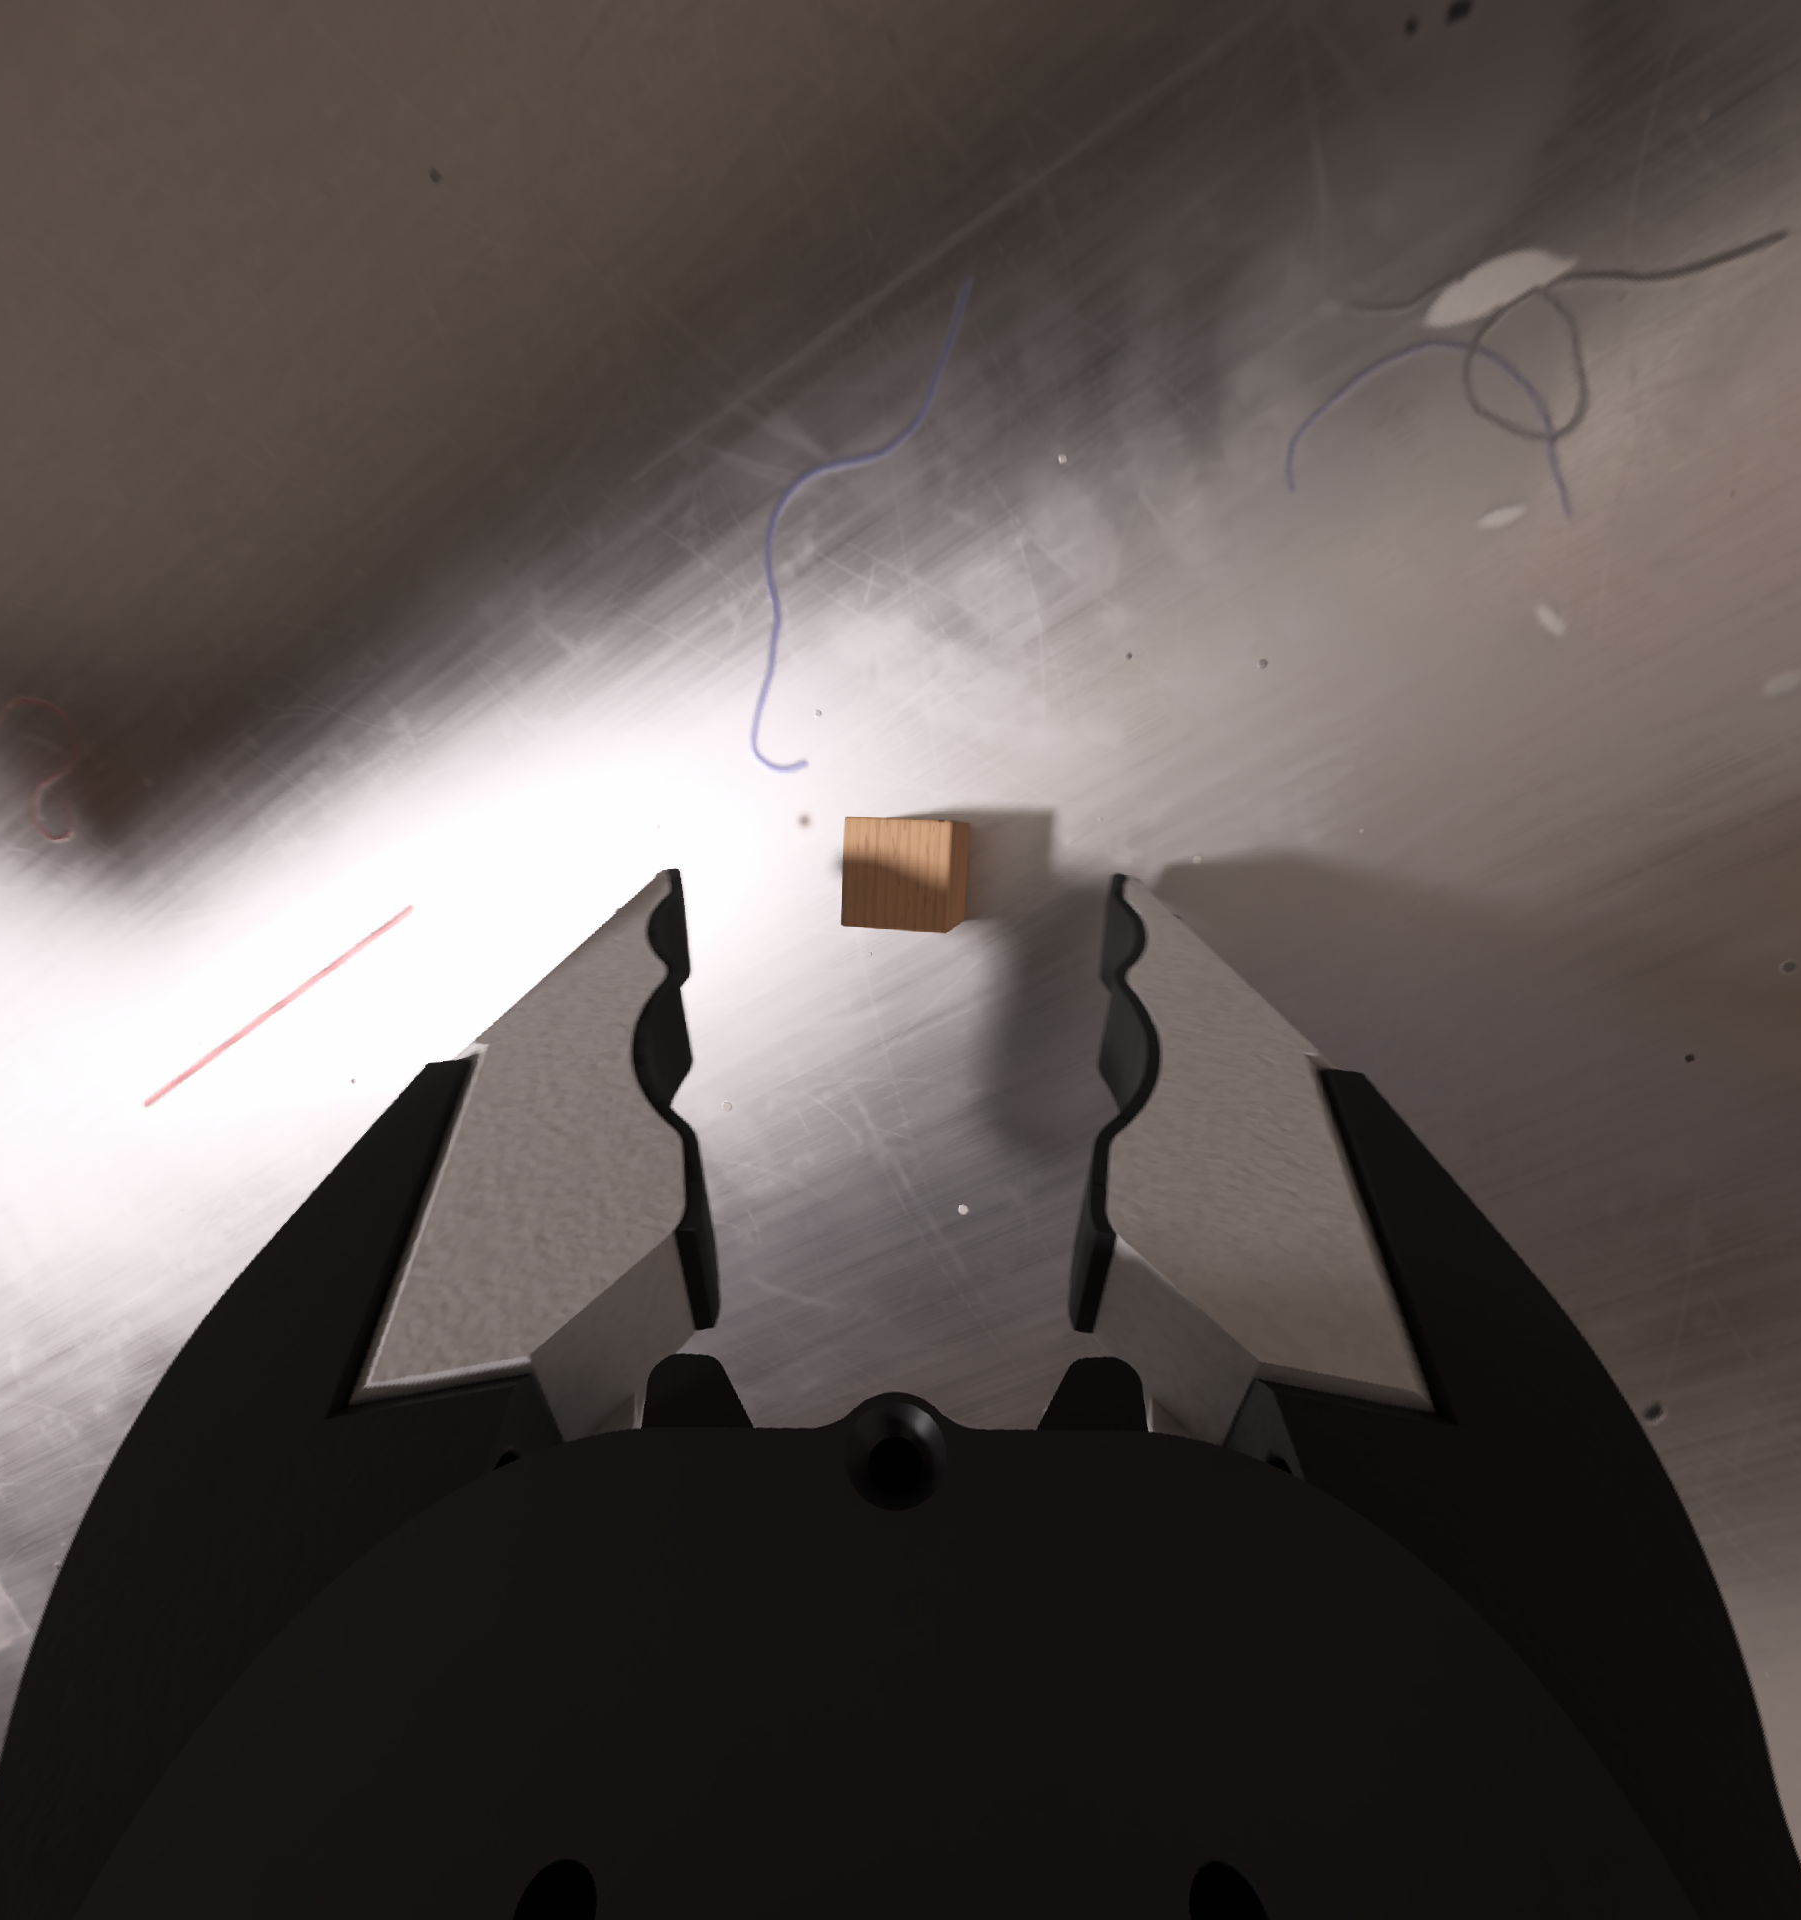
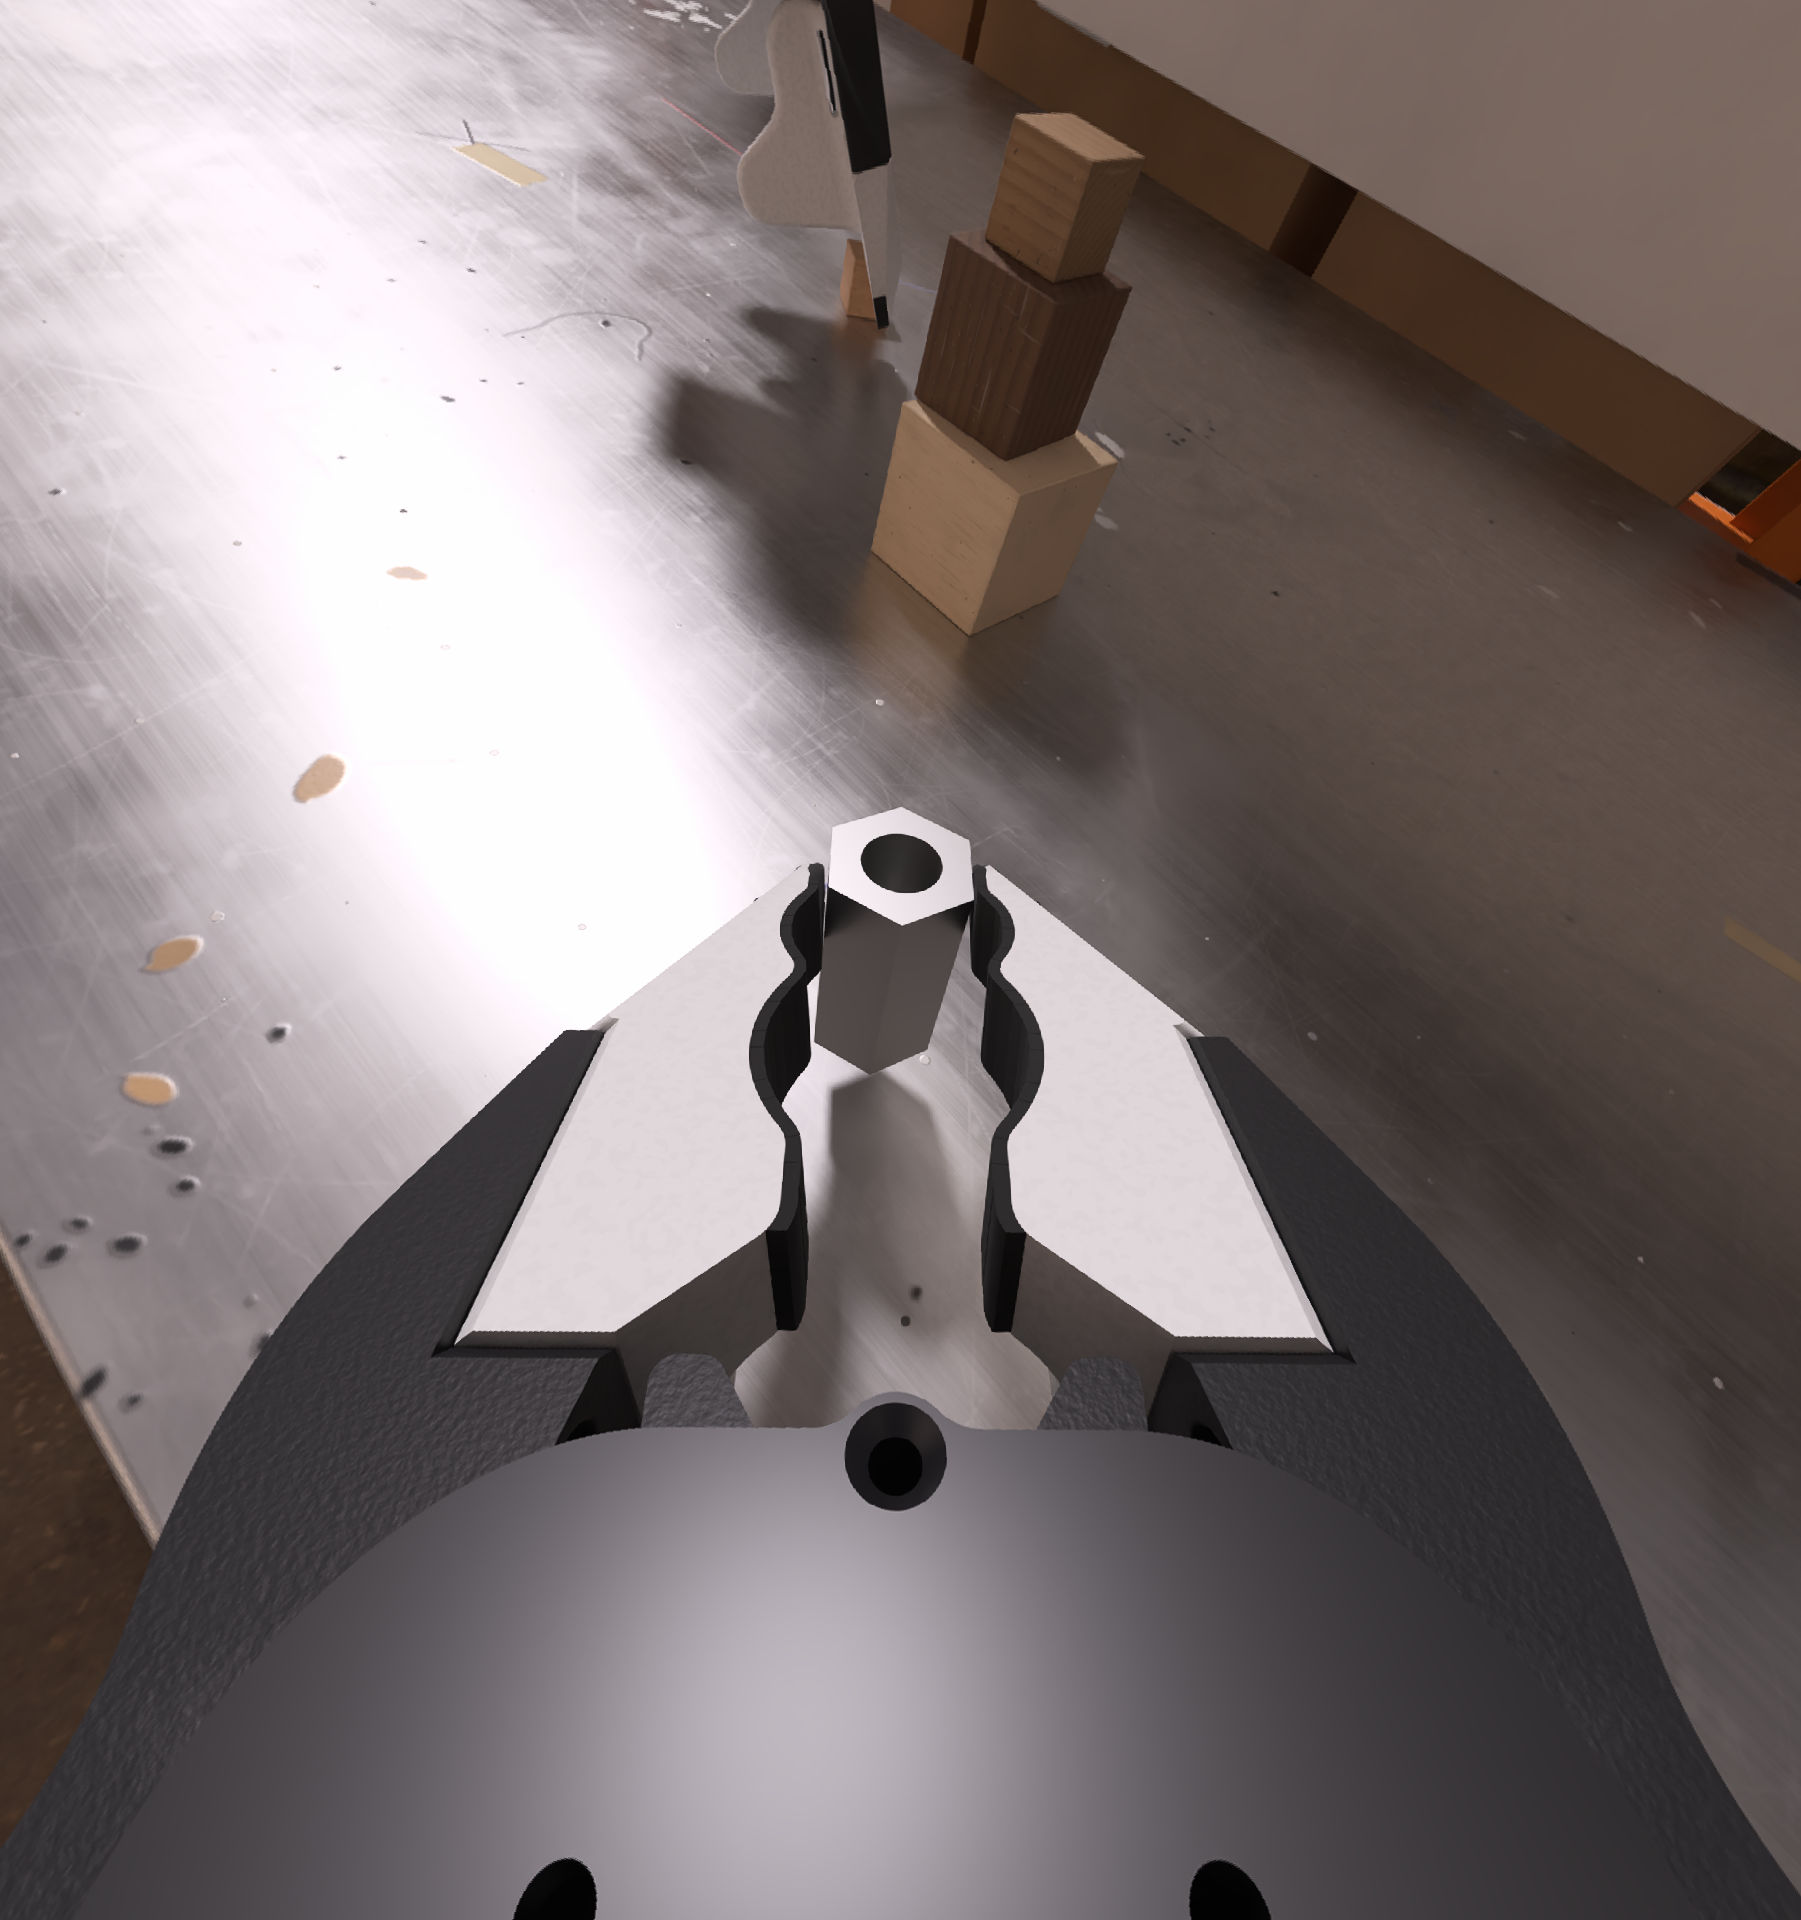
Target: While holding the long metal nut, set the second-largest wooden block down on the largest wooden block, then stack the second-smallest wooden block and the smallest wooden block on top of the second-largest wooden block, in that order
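The steel counter (image 2: 1395, 935) carries everything, scratched and bright with glare. Far ahead of the right gripper's fingers and off to their right stands a stack of three blocks. The pale largest block (image 2: 989, 520) sits on the counter, the dark brown second-largest block (image 2: 1021, 348) rests on top of it, turned a little, and the lighter second-smallest block (image 2: 1062, 197) rests on top of that, tilted slightly.

The left gripper (image 1: 896, 883) has its fingers spread wide with nothing between them. The smallest block (image 1: 904, 873) lies on the counter just beyond the fingertips, centred in the gap and touching neither finger. In the right wrist view that same gripper (image 2: 865, 301) shows far off, pointing down beside the stack, with the smallest block (image 2: 858, 283) next to its fingertip.

The right gripper (image 2: 896, 883) has its fingers closed on the long metal nut (image 2: 888, 951), pinched at the very tips. The nut stands upright, its holed end up, its lower end clear of the counter.
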